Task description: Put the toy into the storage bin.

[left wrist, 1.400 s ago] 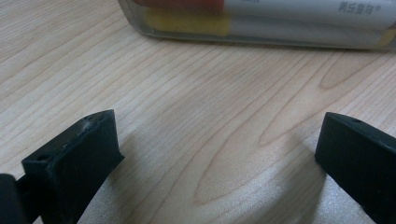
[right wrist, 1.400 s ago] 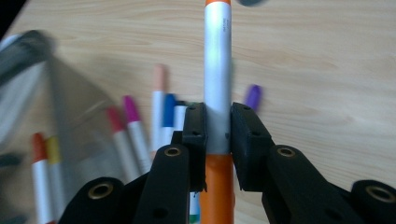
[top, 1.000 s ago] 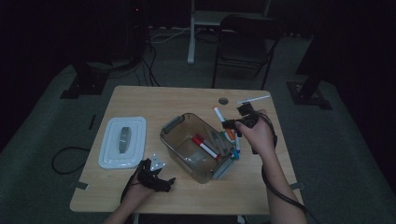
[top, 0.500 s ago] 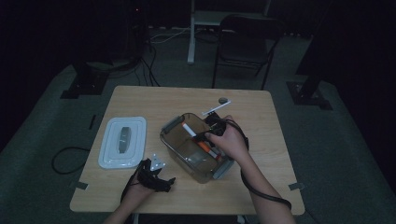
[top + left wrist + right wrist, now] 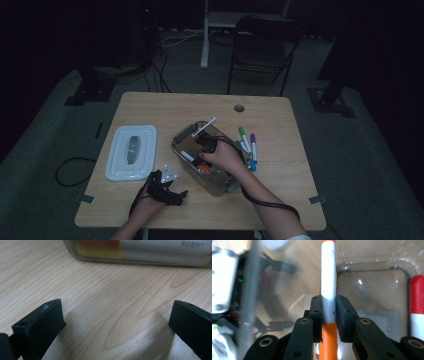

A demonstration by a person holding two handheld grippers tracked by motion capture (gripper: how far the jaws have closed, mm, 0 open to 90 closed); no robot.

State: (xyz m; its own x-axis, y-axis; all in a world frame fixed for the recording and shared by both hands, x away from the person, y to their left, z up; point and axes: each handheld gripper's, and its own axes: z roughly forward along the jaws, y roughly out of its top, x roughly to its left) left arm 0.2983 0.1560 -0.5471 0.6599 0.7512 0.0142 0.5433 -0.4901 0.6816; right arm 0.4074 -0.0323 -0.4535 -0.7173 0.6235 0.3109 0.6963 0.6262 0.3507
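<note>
My left gripper (image 5: 167, 192) rests on the table (image 5: 280, 130) near me, jaws wide, nothing between them. Beyond it, my right gripper (image 5: 328, 308) clamps an orange-capped marker (image 5: 328, 295) inside the clear box (image 5: 182, 137). Loose markers (image 5: 248, 142) lie just beside the box.

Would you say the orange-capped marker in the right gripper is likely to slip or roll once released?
The orange-capped marker looks stiff, smooth and round, so it probably rolls when dropped. The right gripper pinches it crosswise, so it might pivot. The clear bin should contain it.
</note>
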